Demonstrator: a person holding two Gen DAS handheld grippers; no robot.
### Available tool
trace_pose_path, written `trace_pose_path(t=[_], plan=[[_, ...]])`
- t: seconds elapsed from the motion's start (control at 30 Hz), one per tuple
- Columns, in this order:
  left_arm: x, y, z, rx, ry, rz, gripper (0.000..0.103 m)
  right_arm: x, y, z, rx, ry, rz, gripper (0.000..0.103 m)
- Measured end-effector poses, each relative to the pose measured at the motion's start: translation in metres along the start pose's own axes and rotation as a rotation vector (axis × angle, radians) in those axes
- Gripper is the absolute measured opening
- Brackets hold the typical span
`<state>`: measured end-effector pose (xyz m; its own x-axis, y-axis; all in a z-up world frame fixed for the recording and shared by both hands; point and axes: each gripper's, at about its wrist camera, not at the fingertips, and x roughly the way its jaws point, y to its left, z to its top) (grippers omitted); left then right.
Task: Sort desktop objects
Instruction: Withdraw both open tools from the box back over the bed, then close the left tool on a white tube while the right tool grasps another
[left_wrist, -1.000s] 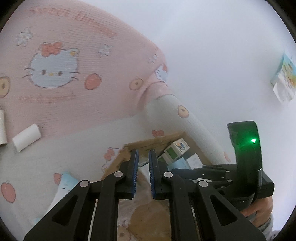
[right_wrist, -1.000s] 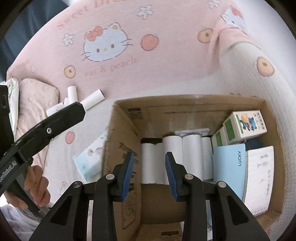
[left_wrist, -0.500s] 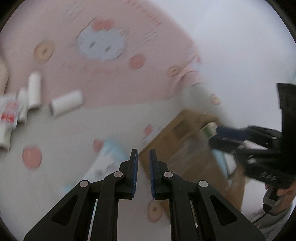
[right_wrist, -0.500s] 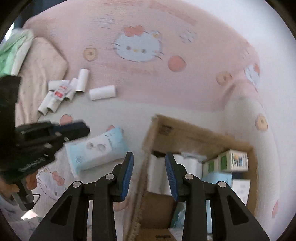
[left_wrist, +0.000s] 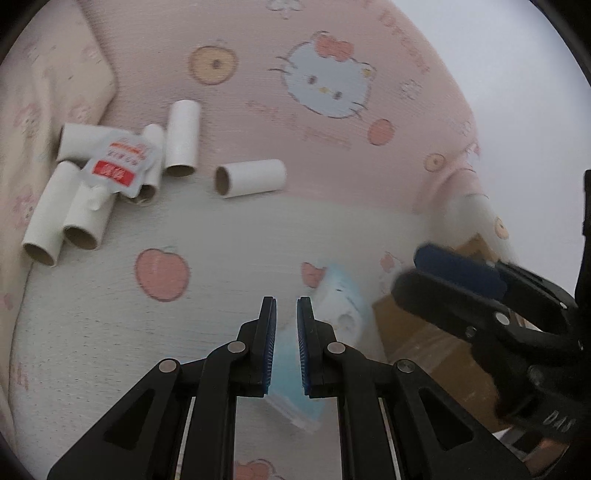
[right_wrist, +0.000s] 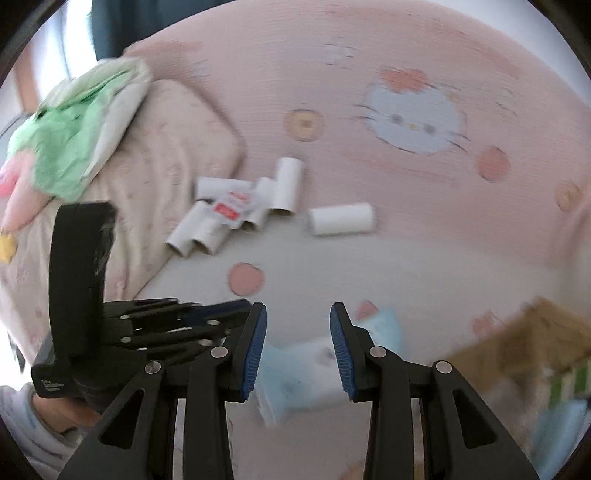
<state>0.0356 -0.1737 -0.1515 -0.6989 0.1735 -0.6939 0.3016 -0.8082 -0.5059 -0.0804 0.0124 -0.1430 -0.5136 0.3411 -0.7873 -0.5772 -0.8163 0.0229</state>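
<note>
The left gripper (left_wrist: 286, 314) hangs over a bed sheet (left_wrist: 221, 266) printed with peaches and cartoon cats, its blue-padded fingers (left_wrist: 268, 332) drawn nearly together with nothing between them. Just beyond and under its tips lies a pale blue tissue pack (left_wrist: 340, 306), flat on the sheet. The right gripper (right_wrist: 297, 325) hovers above the same pack (right_wrist: 303, 365) — its fingers (right_wrist: 255, 343) stand a little apart and empty, the pack showing in the gap below without touching the pads.

Farther up the sheet, a cluster of white cardboard tubes (left_wrist: 74, 206) lies jumbled against a pink pillow (left_wrist: 48, 96), with a white sachet with a red label (left_wrist: 118, 166) draped across them. One single tube (left_wrist: 251, 179) rests on its side, apart from the cluster and to its right. A cardboard box (right_wrist: 524, 343) sits at the right edge of the right wrist view, blurred. A crumpled green cloth (right_wrist: 74, 136) lies on the pillow.
</note>
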Motion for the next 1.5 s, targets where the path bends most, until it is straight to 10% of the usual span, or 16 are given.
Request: trace_pose_path(t=[0.33, 0.5, 0.7, 0.8, 0.93, 1.17, 1.4, 1.5], plan=[[-0.009, 0.038, 0.011, -0.034, -0.029, 0.092, 0.011, 0.051, 0.035, 0.027, 0.009, -0.193, 0.107, 0.032], [-0.007, 0.051, 0.035, -0.04, -0.04, 0.105, 0.011, 0.093, 0.013, 0.045, 0.226, -0.176, -0.062, 0.032], [-0.003, 0.05, 0.069, -0.016, -0.025, 0.035, 0.011, 0.127, -0.019, 0.059, 0.406, -0.133, -0.069, 0.032], [0.008, 0.048, 0.083, 0.007, -0.009, 0.017, 0.019, 0.136, -0.027, 0.06, 0.407, -0.089, -0.075, 0.033], [0.028, 0.046, 0.1, -0.007, 0.008, 0.007, 0.06, 0.155, -0.051, 0.053, 0.531, 0.003, 0.019, 0.041], [0.066, 0.056, 0.138, -0.129, 0.024, -0.087, 0.062, 0.193, -0.093, 0.046, 0.72, 0.1, 0.104, 0.056], [0.11, 0.067, 0.176, -0.18, 0.082, -0.121, 0.062, 0.199, -0.125, 0.03, 0.766, -0.091, 0.272, 0.067], [0.132, 0.071, 0.18, -0.192, 0.134, -0.089, 0.062, 0.201, -0.134, 0.014, 0.788, -0.074, 0.135, 0.075]])
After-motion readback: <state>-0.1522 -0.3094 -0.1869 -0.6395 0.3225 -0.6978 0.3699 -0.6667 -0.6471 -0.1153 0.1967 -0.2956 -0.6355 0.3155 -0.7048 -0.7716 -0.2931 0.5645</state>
